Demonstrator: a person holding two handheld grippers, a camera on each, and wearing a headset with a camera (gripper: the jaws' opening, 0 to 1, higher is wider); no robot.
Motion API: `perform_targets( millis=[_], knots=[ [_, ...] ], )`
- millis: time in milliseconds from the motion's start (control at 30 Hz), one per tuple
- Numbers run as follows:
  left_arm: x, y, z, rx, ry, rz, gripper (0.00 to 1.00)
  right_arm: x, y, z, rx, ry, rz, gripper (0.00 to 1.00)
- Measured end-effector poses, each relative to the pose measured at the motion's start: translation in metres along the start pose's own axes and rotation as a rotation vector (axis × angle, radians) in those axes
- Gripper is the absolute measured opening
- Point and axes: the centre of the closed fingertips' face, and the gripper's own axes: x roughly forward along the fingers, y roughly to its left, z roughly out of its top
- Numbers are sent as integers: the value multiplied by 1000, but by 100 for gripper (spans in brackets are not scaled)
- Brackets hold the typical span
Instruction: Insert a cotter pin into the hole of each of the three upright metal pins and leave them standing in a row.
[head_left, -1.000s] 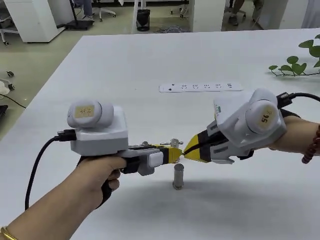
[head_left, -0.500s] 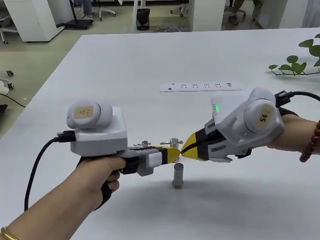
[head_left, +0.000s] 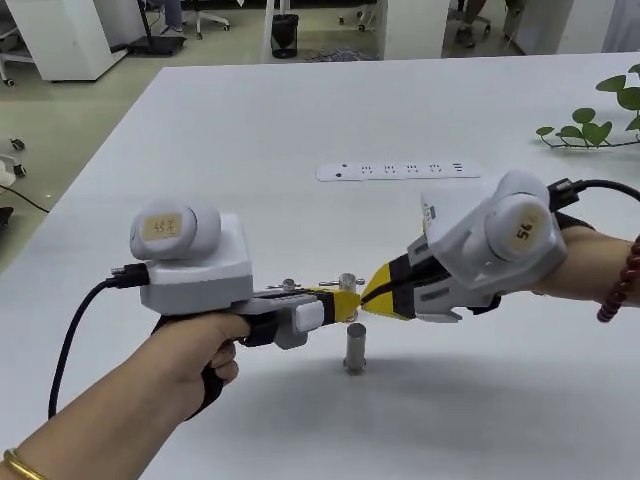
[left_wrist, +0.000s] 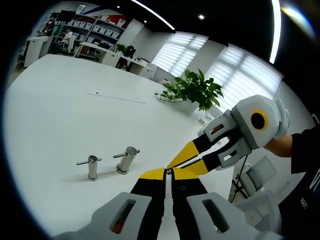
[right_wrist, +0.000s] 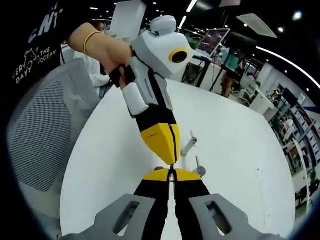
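My left gripper (head_left: 350, 305) and my right gripper (head_left: 366, 303) meet tip to tip above the white table (head_left: 250, 150), both shut. A thin cotter pin (right_wrist: 171, 171) shows at the touching tips, pinched from both sides. Just below them a bare upright metal pin (head_left: 356, 350) stands on the table. Two more upright pins (left_wrist: 92, 167) (left_wrist: 125, 160) stand side by side behind, each with a cotter pin through its head. In the right gripper view the left gripper (right_wrist: 171, 161) comes down from above onto my right gripper (right_wrist: 171, 173). In the left gripper view the right gripper (left_wrist: 172, 166) enters from the right.
A white power strip (head_left: 398, 171) lies farther back on the table. A green plant sprig (head_left: 595, 125) sits at the right edge. Black cables trail from both grippers. Chairs and desks stand beyond the table's far edge.
The right gripper has edged slightly left, closing the small gap to the left gripper's tips. The three upright pins have not moved.
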Motion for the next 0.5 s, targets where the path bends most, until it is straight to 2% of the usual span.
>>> perform_targets(
  millis=[167, 333, 433, 500],
  knots=[
    [1, -1, 0, 27, -1, -3, 0, 1, 1, -2, 15, 1, 0, 0],
    [1, -1, 0, 57, 0, -17, 0, 0, 1, -3, 66, -14, -2, 0],
    [0, -1, 1, 83, -3, -23, 0, 0, 0, -4, 129, -34, -6, 0],
    [0, -1, 1, 101, -4, -27, 0, -1, 0, -5, 218, -53, -6, 0]
  ],
)
